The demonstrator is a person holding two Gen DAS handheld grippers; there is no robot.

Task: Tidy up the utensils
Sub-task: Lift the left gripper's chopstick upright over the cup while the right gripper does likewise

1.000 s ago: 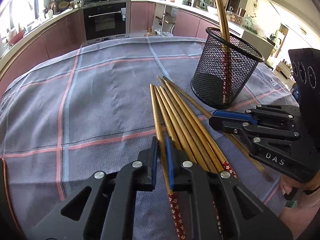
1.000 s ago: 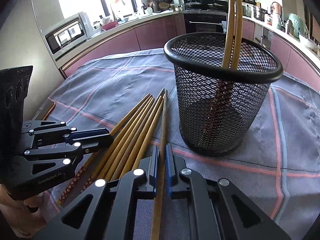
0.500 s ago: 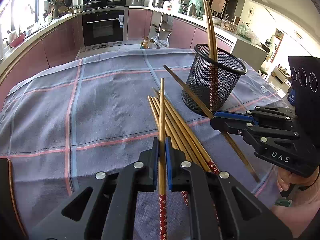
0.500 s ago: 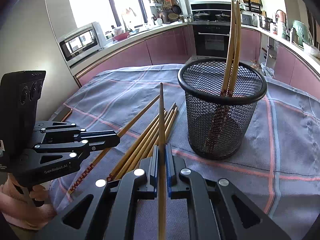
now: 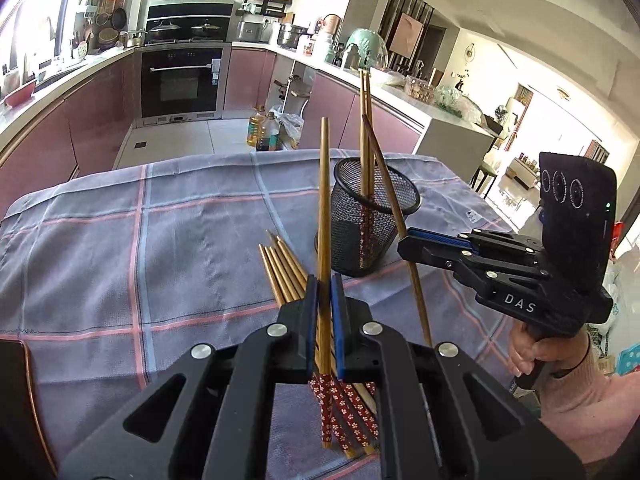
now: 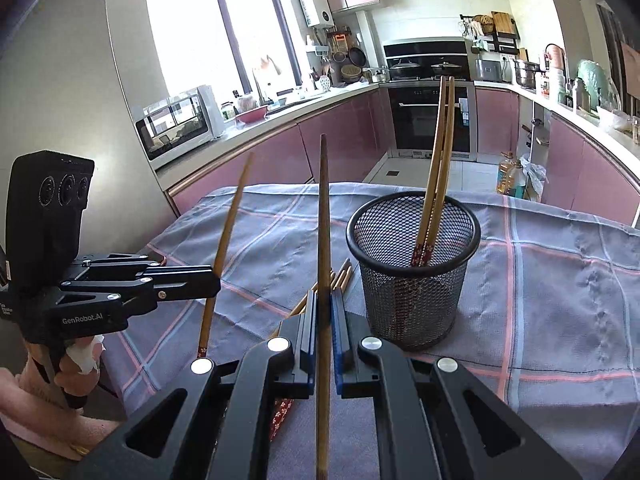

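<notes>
Two grippers are in view, each clamped on one chopstick. In the left wrist view the left gripper (image 5: 324,312) fills the bottom centre, its jaws closed on a chopstick (image 5: 324,208) that rises almost straight up the middle of the frame, its red flowered end hanging below the jaws. At the right edge the right gripper (image 5: 404,244) pinches a second chopstick (image 5: 394,204), tilted, crossing in front of the black mesh holder (image 5: 376,200) at centre right. Two chopsticks (image 5: 363,128) already stand inside the holder, leaning on its rim. On the checked tablecloth (image 5: 160,240), just left of the holder's base, lies a bundle of loose chopsticks (image 5: 280,268); five tips show, though the grippers hide part of the pile, so the exact count is unclear.
</notes>
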